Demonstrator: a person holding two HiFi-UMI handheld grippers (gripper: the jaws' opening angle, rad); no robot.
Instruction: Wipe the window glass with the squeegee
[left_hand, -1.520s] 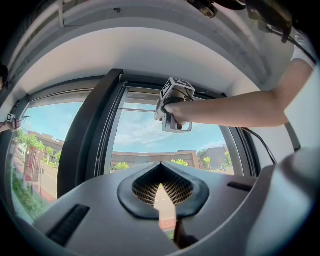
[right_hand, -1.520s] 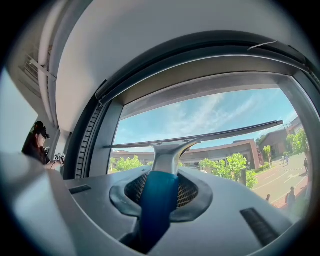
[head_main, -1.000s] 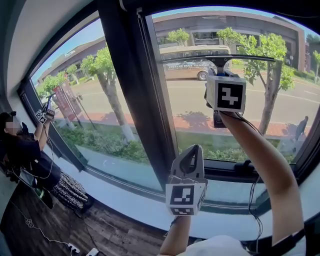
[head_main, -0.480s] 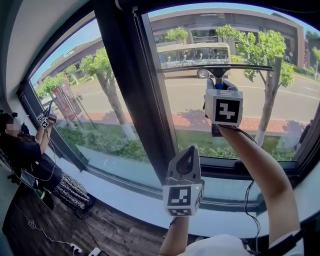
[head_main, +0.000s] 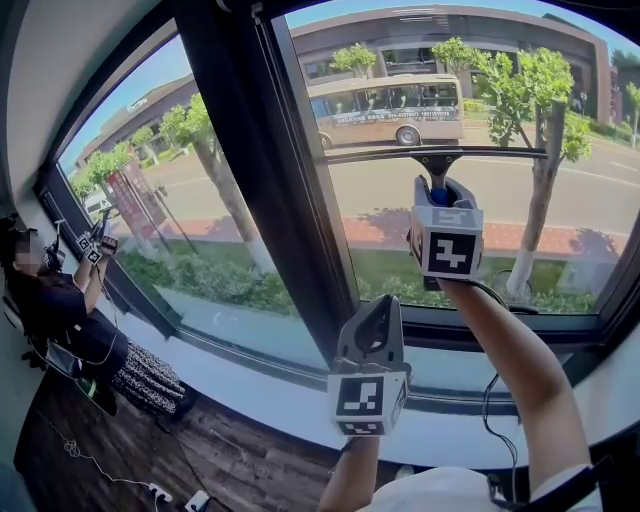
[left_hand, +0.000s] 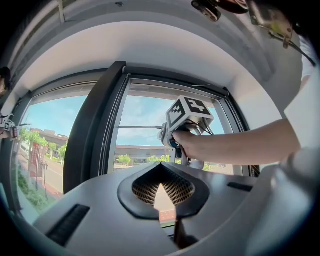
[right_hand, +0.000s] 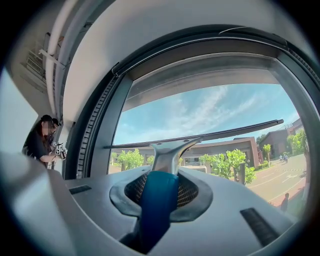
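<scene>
Blue-handled squeegee (head_main: 437, 160) sat clamped in right gripper (head_main: 438, 195), blade spanning right pane of window glass (head_main: 560, 230). Left gripper (head_main: 372, 325) hung lower, nearer, jaws together, empty. Risk: uneven pressure could tilt blade, leaving streaks; handle might twist in grip.

Glossy blue plastic squeegee (right_hand: 159, 195) handle, smooth grey metal neck, matt black blade, window glass (head_main: 570, 210) clear and glossy, window frame (head_main: 250, 170) matt dark metal, floor (head_main: 235, 465) at 7 o'clock dark wood planks.
</scene>
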